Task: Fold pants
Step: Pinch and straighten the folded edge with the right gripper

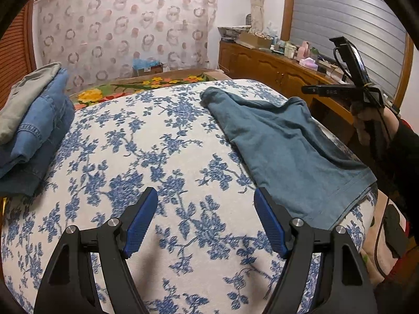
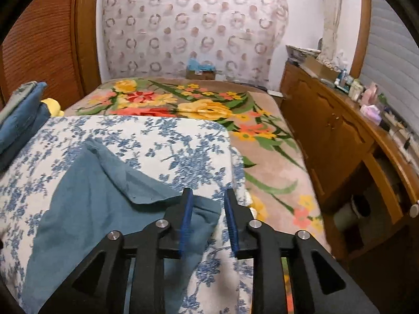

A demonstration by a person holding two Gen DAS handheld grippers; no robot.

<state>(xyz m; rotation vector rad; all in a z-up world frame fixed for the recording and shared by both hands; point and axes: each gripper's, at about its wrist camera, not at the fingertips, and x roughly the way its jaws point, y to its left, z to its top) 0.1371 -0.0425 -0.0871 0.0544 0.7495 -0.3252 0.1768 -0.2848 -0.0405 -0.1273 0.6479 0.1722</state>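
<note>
Teal-blue pants lie roughly folded on the white and blue floral bedspread, toward its right side. My left gripper is wide open and empty, low over the bedspread, with its right finger next to the pants' near hem. In the right wrist view the pants lie at lower left. My right gripper is partly open and empty above the pants' right corner. The right gripper also shows in the left wrist view, held up beyond the pants.
A stack of folded clothes, grey on denim, sits at the bedspread's left edge. A flowered blanket covers the bed beyond. A wooden sideboard with bottles and boxes runs along the right. A patterned curtain hangs behind.
</note>
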